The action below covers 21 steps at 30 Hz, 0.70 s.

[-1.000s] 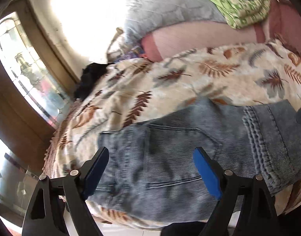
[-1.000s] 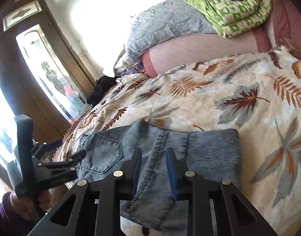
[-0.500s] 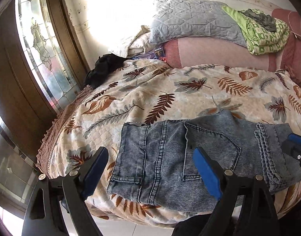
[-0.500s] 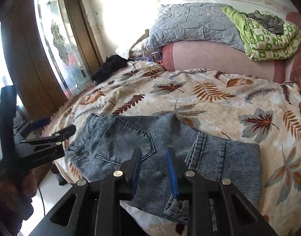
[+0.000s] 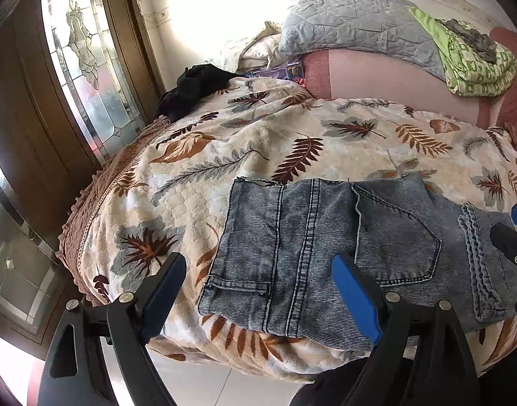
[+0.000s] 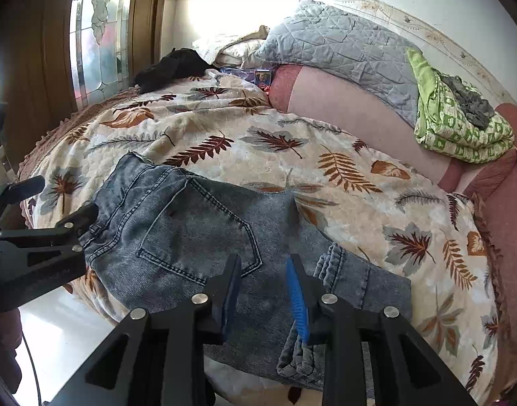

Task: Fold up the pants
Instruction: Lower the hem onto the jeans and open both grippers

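Folded grey-blue denim pants [image 5: 326,247] lying flat near the front edge of a bed, on a cream blanket [image 5: 258,142] printed with brown and grey leaves. Back pocket facing up; waistband toward the left of the bundle, a bunched hem ridge toward the right.

Left tool [image 5: 258,291] held above the front edge of the bed, jaws wide apart, nothing between them; blue pad visible on the inner face of one finger [image 5: 356,301]. No contact with the denim visible.

Right tool [image 6: 263,291] poised over the right part of the pants, jaws parted by a narrow gap, blue ribbed pad on the right-hand finger. Bunched hem just beside that finger in the right wrist view; contact impossible to judge. Gap between the jaws free of fabric.

Each tool visible at the margin of the other camera's view.

Behind the blanket: pink headboard cushion [image 6: 343,108], grey quilted pillow [image 6: 339,47] resting on it, green patterned folded bedding [image 6: 461,128] to the right. Black garment [image 6: 170,67] at the far left corner of the bed, beside a leaded glass door [image 5: 86,61].
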Motion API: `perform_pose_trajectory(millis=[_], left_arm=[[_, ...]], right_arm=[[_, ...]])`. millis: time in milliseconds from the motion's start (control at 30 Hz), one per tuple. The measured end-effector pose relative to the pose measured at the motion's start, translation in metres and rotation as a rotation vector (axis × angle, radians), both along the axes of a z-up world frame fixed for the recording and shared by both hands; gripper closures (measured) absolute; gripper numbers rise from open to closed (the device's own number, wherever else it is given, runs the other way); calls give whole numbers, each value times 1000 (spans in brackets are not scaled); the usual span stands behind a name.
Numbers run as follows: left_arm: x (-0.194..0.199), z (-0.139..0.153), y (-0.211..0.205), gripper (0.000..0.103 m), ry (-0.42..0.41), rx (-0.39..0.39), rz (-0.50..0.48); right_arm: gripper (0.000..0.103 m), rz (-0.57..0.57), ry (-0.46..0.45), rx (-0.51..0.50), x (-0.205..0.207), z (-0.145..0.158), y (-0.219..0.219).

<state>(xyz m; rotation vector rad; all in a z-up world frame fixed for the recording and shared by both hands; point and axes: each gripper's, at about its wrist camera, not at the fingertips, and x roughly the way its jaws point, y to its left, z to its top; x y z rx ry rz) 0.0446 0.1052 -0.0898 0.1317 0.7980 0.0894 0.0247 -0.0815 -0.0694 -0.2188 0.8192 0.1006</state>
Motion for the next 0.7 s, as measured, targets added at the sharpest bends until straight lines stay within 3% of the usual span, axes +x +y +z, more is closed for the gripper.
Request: perform_pose_trajectory(millis=[67,100,433,700], left_arm=[[0,0,0,15,2,-1,1],[0,-1,0,15,2,0,2],[-1,-7,11,15,25,-10,27],[-7,-31,46,15,85,16,95]], right_arm=[[46,-4,-33,-22,-2,6,3],[45,-5,-51,-32,-5,9,4],[45,-20,-71,-38,-5,17,3],[45,-17,-53,-27,-2,12,2]])
